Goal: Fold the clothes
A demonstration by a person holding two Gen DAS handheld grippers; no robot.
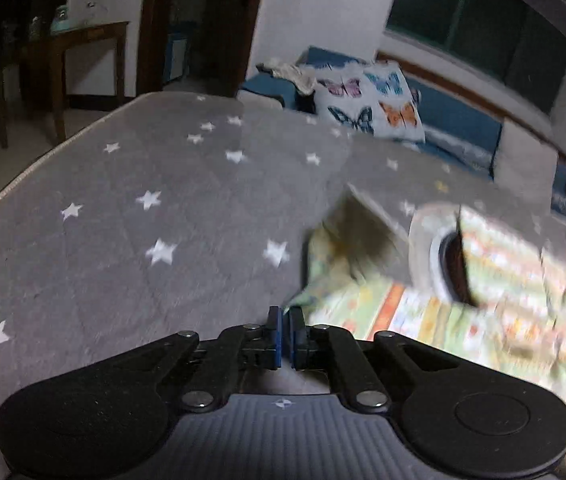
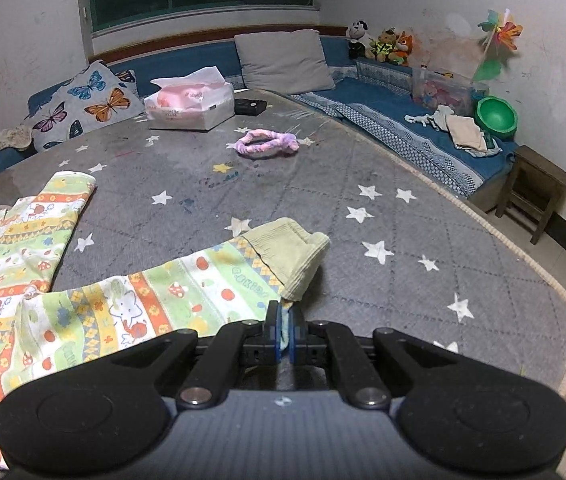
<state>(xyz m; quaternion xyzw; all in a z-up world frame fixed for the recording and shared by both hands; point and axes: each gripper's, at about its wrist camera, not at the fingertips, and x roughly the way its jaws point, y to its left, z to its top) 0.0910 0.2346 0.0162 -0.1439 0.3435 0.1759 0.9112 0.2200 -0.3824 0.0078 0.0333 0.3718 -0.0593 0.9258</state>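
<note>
I am pinching the sleeve (image 2: 203,280) of the patterned child's garment (image 2: 23,248) in my right gripper (image 2: 285,334), the jaws clamped on a bit of fabric just behind the pale green ribbed cuff (image 2: 291,254), which is folding over onto the grey star-print mat (image 2: 403,240). The rest of the garment is lying spread to the left on the mat, its other sleeve (image 2: 69,192) reaching away from me. My left gripper (image 1: 285,336) is hanging above the mat with its blue pads drawn almost together; I cannot tell whether any cloth is caught there, since that view is blurred, though the garment (image 1: 463,300) is lying just to its right. Farther back on the mat are sitting a tissue pack (image 2: 189,104), a pink headband (image 2: 267,144) and a small black case (image 2: 249,107), well apart from the garment.
</note>
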